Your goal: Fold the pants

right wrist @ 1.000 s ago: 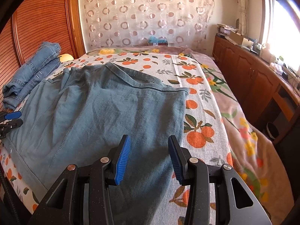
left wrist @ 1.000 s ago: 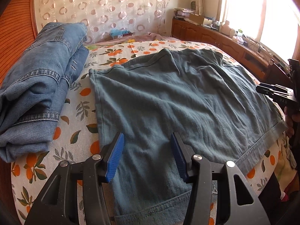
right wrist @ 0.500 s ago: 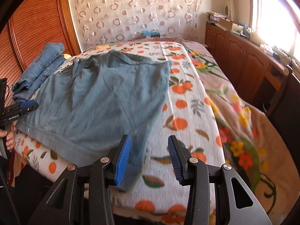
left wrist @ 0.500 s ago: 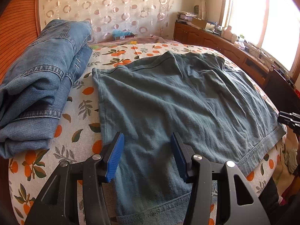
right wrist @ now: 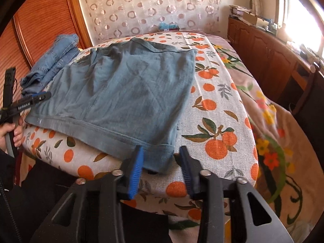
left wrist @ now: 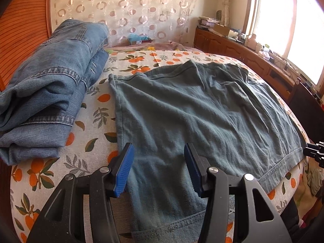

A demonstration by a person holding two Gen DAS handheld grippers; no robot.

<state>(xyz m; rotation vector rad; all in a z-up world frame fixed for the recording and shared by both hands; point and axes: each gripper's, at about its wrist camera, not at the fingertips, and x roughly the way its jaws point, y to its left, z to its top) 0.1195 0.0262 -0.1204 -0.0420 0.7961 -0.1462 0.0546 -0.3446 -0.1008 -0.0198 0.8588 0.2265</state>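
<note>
Lying flat: pants (left wrist: 192, 111) on bed (left wrist: 95, 121)

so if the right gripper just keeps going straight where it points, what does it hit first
Most likely the near hemmed corner of the grey-green pants, which lies between the right gripper's open jaws, which have just been closing; under it is the orange-print bedcover. Depth is unclear.

A bed (left wrist: 95, 119) with an orange-print cover carries everything. The grey-green pants (left wrist: 192, 109) lie spread flat across its middle, one hem hanging over the near edge. Folded jeans (left wrist: 50, 87) lie in a pile beside them, by the wooden headboard (right wrist: 40, 26).
</note>
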